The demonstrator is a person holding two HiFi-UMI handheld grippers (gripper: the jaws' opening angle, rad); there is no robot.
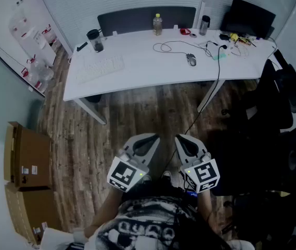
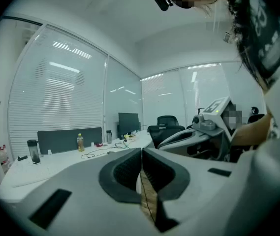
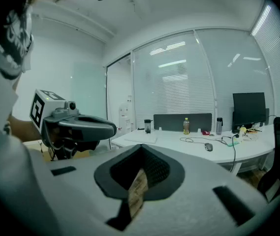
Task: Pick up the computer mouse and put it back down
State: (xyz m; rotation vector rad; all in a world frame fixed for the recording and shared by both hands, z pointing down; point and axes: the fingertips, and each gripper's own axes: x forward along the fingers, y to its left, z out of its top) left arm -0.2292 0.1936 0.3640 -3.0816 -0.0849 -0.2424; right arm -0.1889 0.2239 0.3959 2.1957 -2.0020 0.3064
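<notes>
Head view | computer mouse: grey, corded | on white desk

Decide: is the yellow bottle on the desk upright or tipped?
Upright. The bottle stands on its base on the desk, cap at the top.

Computer mouse far off on the desk, too small for detail, clutter at its far right end unidentifiable, dark chairs at right merging into shadow, box labels unreadable, person's torso cut off nearest.
</notes>
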